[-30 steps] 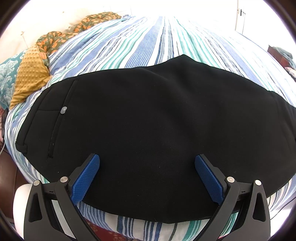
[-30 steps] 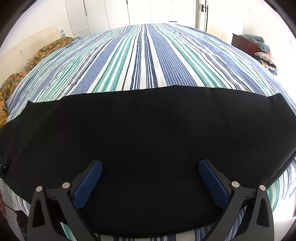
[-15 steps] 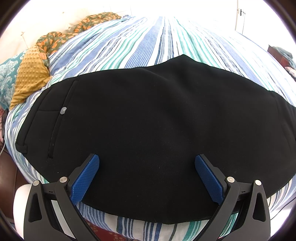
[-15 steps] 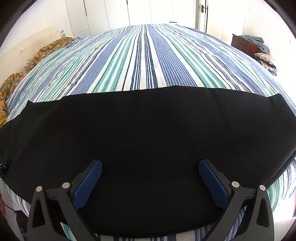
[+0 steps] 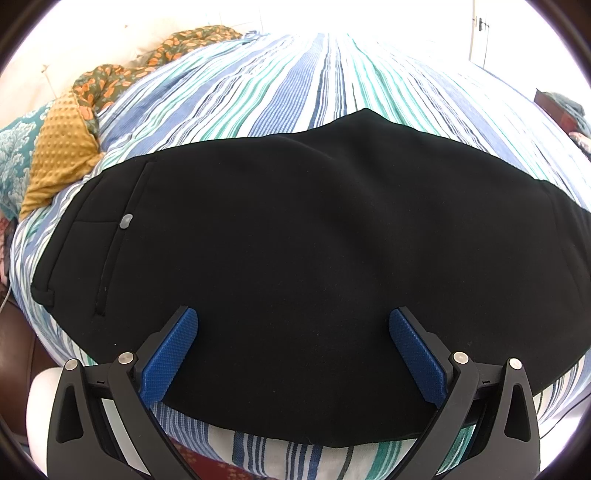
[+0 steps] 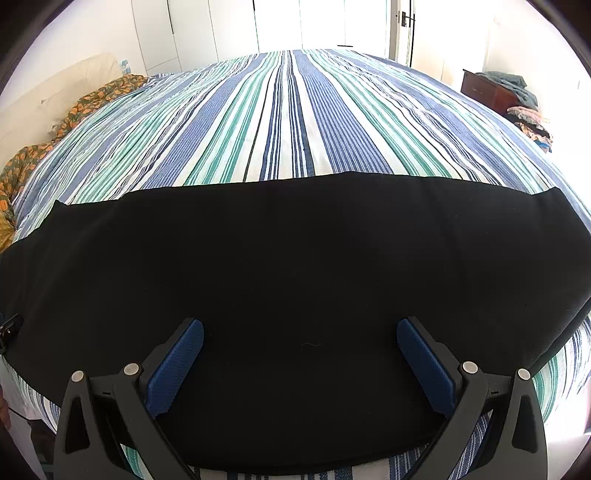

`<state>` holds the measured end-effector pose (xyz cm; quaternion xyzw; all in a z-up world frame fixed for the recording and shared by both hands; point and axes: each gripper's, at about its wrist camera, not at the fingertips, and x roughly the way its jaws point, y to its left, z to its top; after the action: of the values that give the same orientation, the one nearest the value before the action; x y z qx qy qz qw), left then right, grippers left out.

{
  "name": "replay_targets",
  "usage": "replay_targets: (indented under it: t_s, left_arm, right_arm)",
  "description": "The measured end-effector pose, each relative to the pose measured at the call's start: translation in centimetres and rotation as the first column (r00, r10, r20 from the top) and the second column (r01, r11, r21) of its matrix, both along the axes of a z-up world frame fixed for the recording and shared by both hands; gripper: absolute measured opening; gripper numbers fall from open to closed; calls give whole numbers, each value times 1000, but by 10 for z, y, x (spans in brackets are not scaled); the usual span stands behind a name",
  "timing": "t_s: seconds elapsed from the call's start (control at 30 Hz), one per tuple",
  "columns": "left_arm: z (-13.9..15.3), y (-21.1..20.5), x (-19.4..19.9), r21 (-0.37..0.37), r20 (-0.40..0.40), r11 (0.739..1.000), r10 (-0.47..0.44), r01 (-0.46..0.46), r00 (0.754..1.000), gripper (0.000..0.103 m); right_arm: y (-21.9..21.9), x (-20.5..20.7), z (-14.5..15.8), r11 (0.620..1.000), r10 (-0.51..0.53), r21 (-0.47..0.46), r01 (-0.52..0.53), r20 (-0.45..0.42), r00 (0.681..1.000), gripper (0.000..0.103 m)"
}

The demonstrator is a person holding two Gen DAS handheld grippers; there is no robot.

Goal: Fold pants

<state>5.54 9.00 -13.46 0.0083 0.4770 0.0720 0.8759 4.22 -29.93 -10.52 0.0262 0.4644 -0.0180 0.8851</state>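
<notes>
Nothing has moved since the earlier frames: the pants, both grippers and the bedding sit just as they did a second ago.

Largest in both views is the bed (image 6: 295, 122), covered by a bedspread striped in blue, teal and white that runs away toward white wardrobe doors (image 6: 207, 33). Across its near edge lie the black pants (image 5: 295, 236), spread flat and sideways, with their lower hem reaching almost to the mattress edge. From the left wrist the waistband end is at the left, showing a pocket seam and a small grey button (image 5: 126, 220), and the far edge rises to a blunt peak. From the right wrist the pants (image 6: 295, 280) form one long dark band, with a corner at the far right.

At the head of the bed, on the left, lie an orange-and-green floral cloth (image 5: 122, 79) and a mustard dotted blanket (image 5: 55, 155). A dark wooden dresser (image 6: 487, 92) piled with clothes stands at the right.

Over the near part of the pants, the left gripper (image 5: 293, 315) has its blue-padded fingers spread wide apart, gripping nothing. The right gripper (image 6: 300, 326) is likewise spread wide over the cloth, empty.
</notes>
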Motion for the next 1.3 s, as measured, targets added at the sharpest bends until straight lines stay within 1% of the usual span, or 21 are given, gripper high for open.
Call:
replay_targets:
  t_s: [0.07, 0.13, 0.17, 0.23, 0.3, 0.37, 0.43, 0.5, 0.53, 0.6, 0.67, 0.7, 0.8, 0.83, 0.9, 0.93, 0.97, 1.07, 1.17, 1.27, 1.3]
  left_arm:
    - [0, 0, 0, 1, 1, 1000, -1, 1, 1000, 102]
    - [0, 1, 0, 0, 2, 1000, -4, 4, 1000, 102]
    - [0, 1, 0, 0, 2, 1000, -5, 5, 1000, 102]
    - [-1, 1, 0, 0, 2, 1000, -6, 6, 1000, 102]
    - [-1, 1, -1, 1, 2, 1000, -5, 5, 1000, 102]
    - [-1, 1, 0, 3, 3, 1000, -3, 3, 1000, 102]
    - [-2, 1, 0, 5, 3, 1000, 0, 0, 1000, 102]
    - [-2, 1, 1, 7, 5, 1000, 3, -3, 1000, 102]
    - [-3, 1, 1, 9, 6, 1000, 4, -5, 1000, 102]
    - [-3, 0, 1, 11, 8, 1000, 5, -5, 1000, 102]
    - [-3, 1, 1, 11, 9, 1000, 5, -5, 1000, 102]
    - [-4, 1, 1, 12, 10, 1000, 6, -6, 1000, 102]
    - [-4, -1, 1, 17, 13, 1000, 11, -12, 1000, 102]
    - [-5, 0, 2, 19, 13, 1000, 12, -12, 1000, 102]
    - [-5, 0, 2, 19, 15, 1000, 12, -13, 1000, 102]
    - [-5, 0, 2, 18, 15, 1000, 12, -12, 1000, 102]
    - [-5, 0, 2, 18, 16, 1000, 12, -12, 1000, 102]
    - [-5, 0, 2, 21, 18, 1000, 14, -14, 1000, 102]
    - [-5, -1, 1, 23, 20, 1000, 15, -15, 1000, 102]
    - [-5, -1, 1, 23, 20, 1000, 15, -15, 1000, 102]
    - [-5, -1, 1, 23, 20, 1000, 15, -15, 1000, 102]
  right_arm:
    - [0, 1, 1, 1000, -3, -3, 3, 3, 1000, 103]
    - [0, 4, 4, 1000, 3, -6, -3, -18, 1000, 103]
    - [-3, 9, 9, 1000, 13, 12, -13, -42, 999, 103]
    - [-25, 18, 28, 993, 25, 114, -19, -51, 998, 100]
    - [-68, 27, 60, 985, -34, 168, 33, -1, 999, 99]
    - [-128, 33, 95, 973, -132, 196, 118, 59, 989, 99]
    - [-195, 31, 125, 945, -246, 248, 214, 104, 964, 99]
    - [-260, 24, 138, 903, -348, 301, 305, 101, 932, 99]
    - [-290, 19, 137, 879, -392, 326, 348, 79, 917, 99]
    - [-335, 7, 124, 819, -467, 376, 433, -1, 884, 99]
    - [-364, -15, 104, 745, -524, 443, 499, -76, 849, 97]
    - [-372, -26, 96, 713, -538, 483, 508, -88, 838, 97]
    - [-379, -47, 73, 641, -525, 613, 461, -87, 846, 97]
    - [-380, -53, 66, 611, -527, 651, 449, -89, 845, 97]
    - [-380, -57, 50, 541, -534, 713, 447, -120, 837, 97]
    - [-379, -56, 43, 517, -534, 724, 456, -143, 833, 97]
    - [-378, -55, 38, 510, -533, 728, 459, -152, 832, 96]
    - [-370, -48, 33, 522, -508, 737, 429, -135, 851, 95]
    - [-369, -33, 30, 510, -492, 764, 396, -118, 863, 95]
    - [-373, -24, 16, 471, -507, 781, 410, -141, 850, 95]
    - [-373, -20, 12, 479, -511, 763, 435, -161, 845, 92]
